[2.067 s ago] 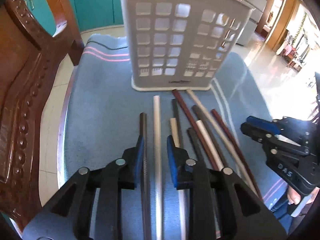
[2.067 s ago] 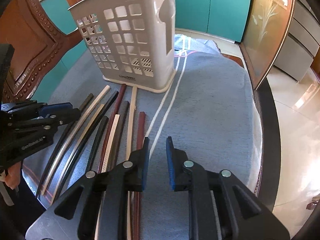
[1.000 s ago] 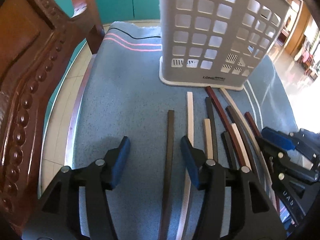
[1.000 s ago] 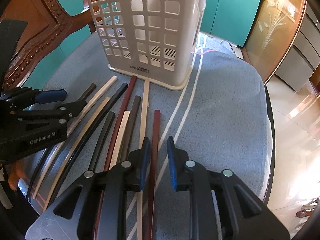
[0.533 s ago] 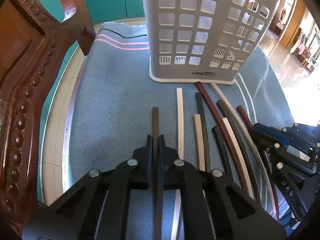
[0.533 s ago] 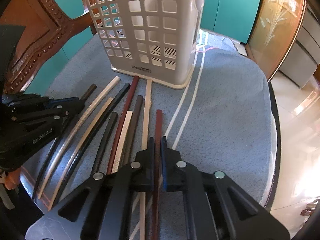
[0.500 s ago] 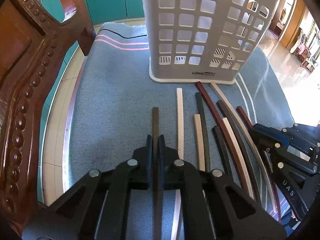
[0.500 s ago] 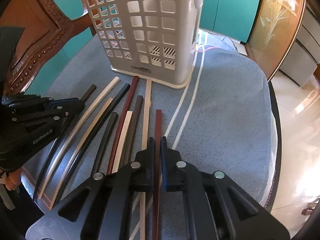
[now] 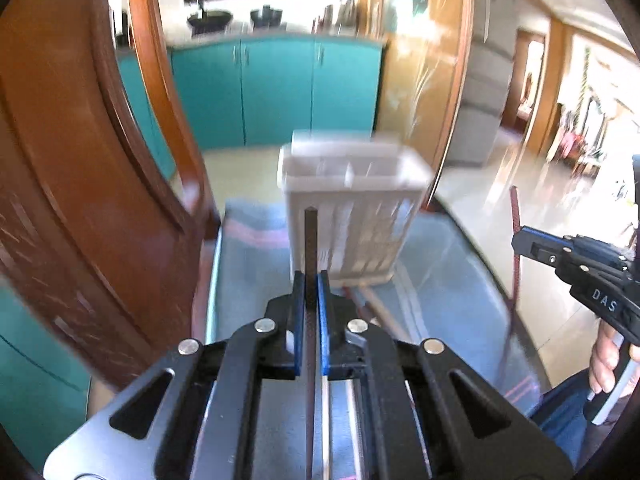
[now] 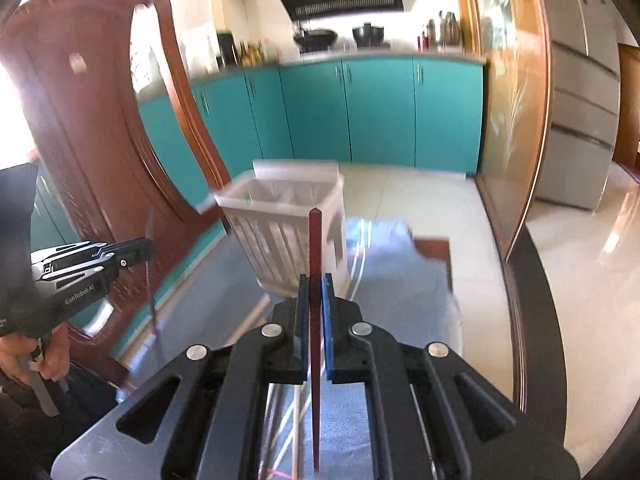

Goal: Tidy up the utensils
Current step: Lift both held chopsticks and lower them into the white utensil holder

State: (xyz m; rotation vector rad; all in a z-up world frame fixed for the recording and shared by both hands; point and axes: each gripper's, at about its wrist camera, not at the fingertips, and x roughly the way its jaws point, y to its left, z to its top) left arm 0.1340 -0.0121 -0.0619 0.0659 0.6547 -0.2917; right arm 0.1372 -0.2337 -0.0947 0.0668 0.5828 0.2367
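My left gripper (image 9: 311,280) is shut on a dark brown chopstick (image 9: 311,236) and holds it raised above the table, its tip toward the white slotted utensil basket (image 9: 352,216). My right gripper (image 10: 315,282) is shut on a red-brown chopstick (image 10: 315,240), also lifted, in front of the same basket (image 10: 288,224). Each gripper shows in the other's view: the right gripper (image 9: 520,240) with its red chopstick (image 9: 516,216), the left gripper (image 10: 146,248) with its dark chopstick (image 10: 151,272). Several chopsticks (image 10: 296,424) still lie on the blue cloth.
The table is covered by a blue cloth (image 9: 440,280) with stripes. A carved wooden chair back (image 9: 80,184) rises close on the left. Teal cabinets (image 10: 360,112) and a tiled floor (image 10: 580,280) lie beyond the table edge.
Both grippers have lifted their chopsticks off the cloth and tilted up, so the views now look over the basket's open top. The frames are motion-blurred.
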